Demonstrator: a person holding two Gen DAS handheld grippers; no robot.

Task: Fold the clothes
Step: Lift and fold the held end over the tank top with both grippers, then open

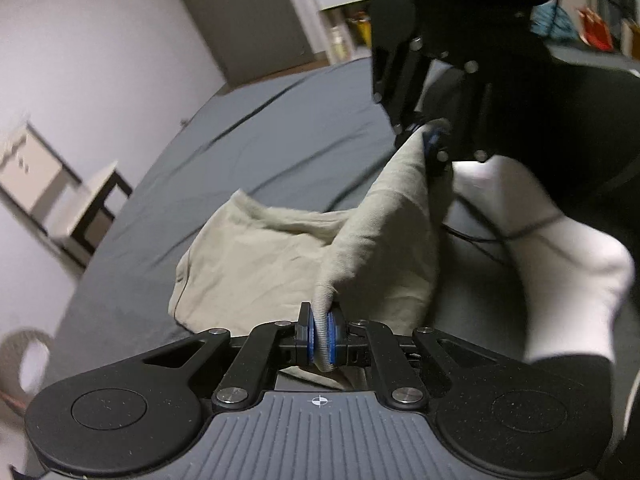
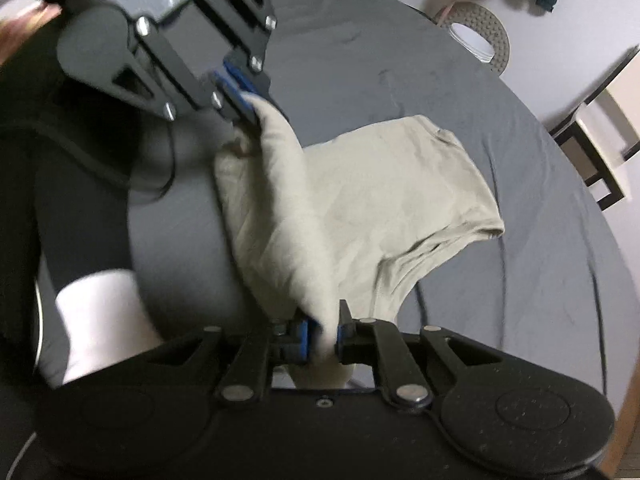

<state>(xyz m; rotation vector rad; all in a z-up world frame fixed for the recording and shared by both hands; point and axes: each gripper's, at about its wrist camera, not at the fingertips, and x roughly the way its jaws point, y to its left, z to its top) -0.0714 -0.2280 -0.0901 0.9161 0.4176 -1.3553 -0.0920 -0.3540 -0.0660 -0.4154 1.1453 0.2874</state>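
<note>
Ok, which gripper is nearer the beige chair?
Left. The beige chair sits just beside the left gripper; the right gripper holds the shirt's far side.

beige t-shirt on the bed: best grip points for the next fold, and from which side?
Judging from its pose: the beige t-shirt is best held at the two corners of its near edge, from the person's side. Both the left gripper and right gripper are shut on that edge, which lifts free while the far sleeve end rests flat on the grey bedsheet, ready to fold over.
</note>
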